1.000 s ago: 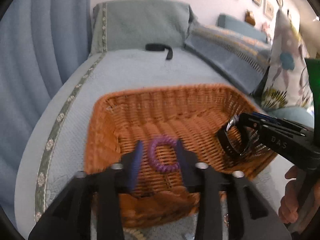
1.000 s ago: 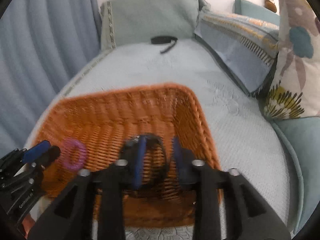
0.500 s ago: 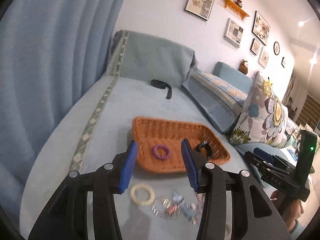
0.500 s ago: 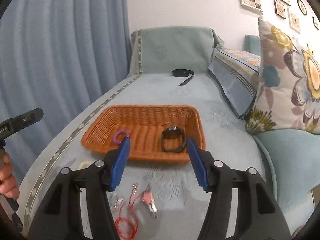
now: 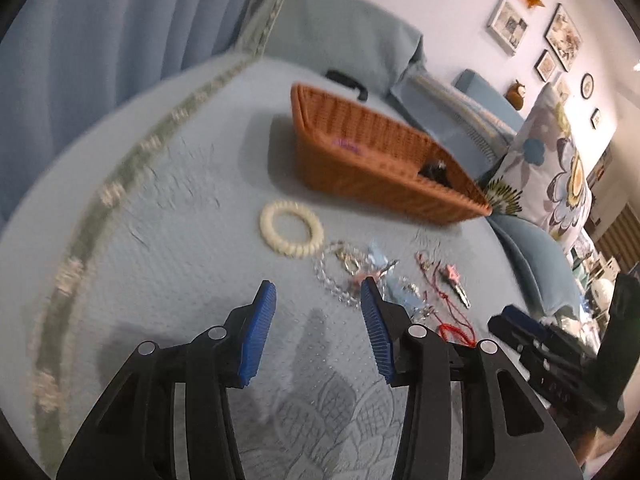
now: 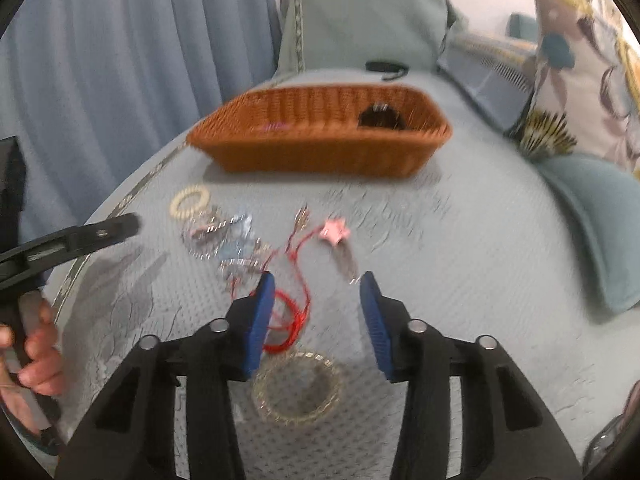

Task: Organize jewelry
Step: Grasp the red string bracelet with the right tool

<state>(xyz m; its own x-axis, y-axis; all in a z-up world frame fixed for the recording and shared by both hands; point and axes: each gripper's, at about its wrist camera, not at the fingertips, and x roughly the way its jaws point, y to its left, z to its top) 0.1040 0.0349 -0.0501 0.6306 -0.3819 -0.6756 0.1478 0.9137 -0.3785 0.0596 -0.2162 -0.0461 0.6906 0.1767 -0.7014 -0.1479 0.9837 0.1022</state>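
The loose jewelry lies scattered on the pale blue sofa cover (image 6: 460, 248): a cream coil bracelet (image 5: 291, 228) nearest the wicker basket (image 6: 320, 152), a tangle of clear beads and clips (image 6: 224, 236), a red cord (image 6: 296, 276) with a pink star charm (image 6: 335, 233), and a gold bangle (image 6: 298, 392). In the basket sit a purple coil (image 5: 347, 145) and a black band (image 6: 380, 117) (both blurred). The left tool (image 5: 316, 328) and the right tool (image 6: 316, 320) each hover spread wide, gripping nothing.
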